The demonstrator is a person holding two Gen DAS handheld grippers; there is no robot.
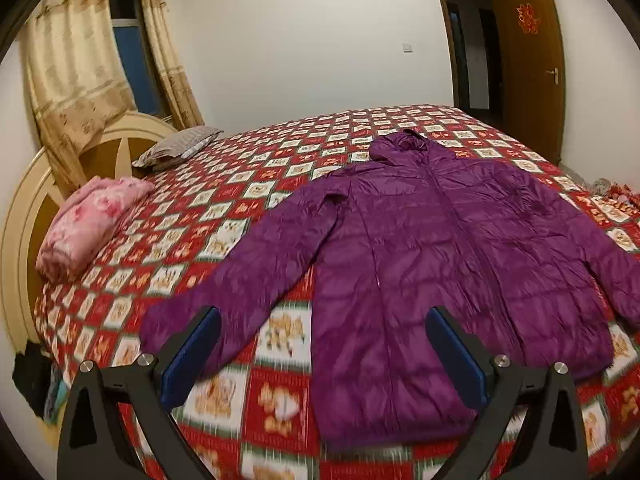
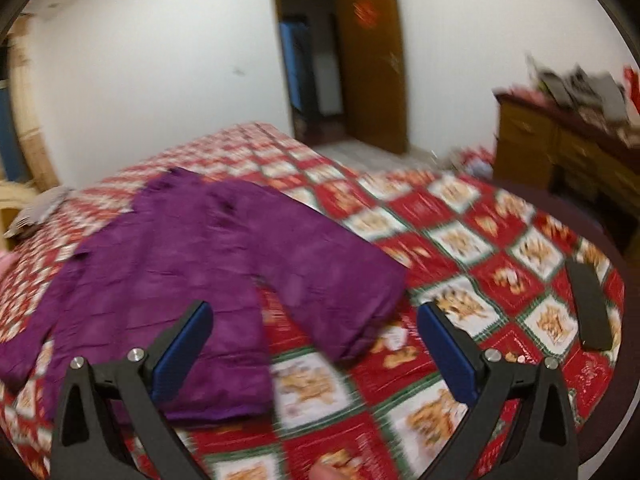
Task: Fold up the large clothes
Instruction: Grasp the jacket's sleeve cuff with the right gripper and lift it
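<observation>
You are at the very start of the fold, as far as these views let you judge: the purple jacket [image 1: 440, 248] lies spread flat and face up on the bed [image 1: 280, 152], hood [image 1: 400, 144] toward the far side, hem toward you, both sleeves splayed outward. Nothing is folded over yet.

Your left gripper [image 1: 323, 354] hangs just above the near edge of the bed, aimed level and slightly down. Its jaws stand wide apart and hold nothing. The left sleeve [image 1: 248, 264] runs out toward 9 o'clock from the jacket body, and its cuff sits right by the left blue pad [image 1: 192, 360]; whether pad and cloth touch, you cannot tell.

Your right gripper [image 2: 316, 346] is posed much the same, low over the bed with jaws spread wide and empty. This view is blurred, so take fine detail with caution. The right sleeve [image 2: 332, 280] reaches toward 5 o'clock from the body, and its cuff ends between the two pads, slightly ahead of them.

The next move probably calls for taking each cuff: settle one pad under the cloth and one over, close firmly, since the quilted shell looks slippery and puffy. Then carry each sleeve inward across the chest.

A dark flat object [image 2: 590, 304] lies on the bed at 3 o'clock, well apart from the jacket.
</observation>
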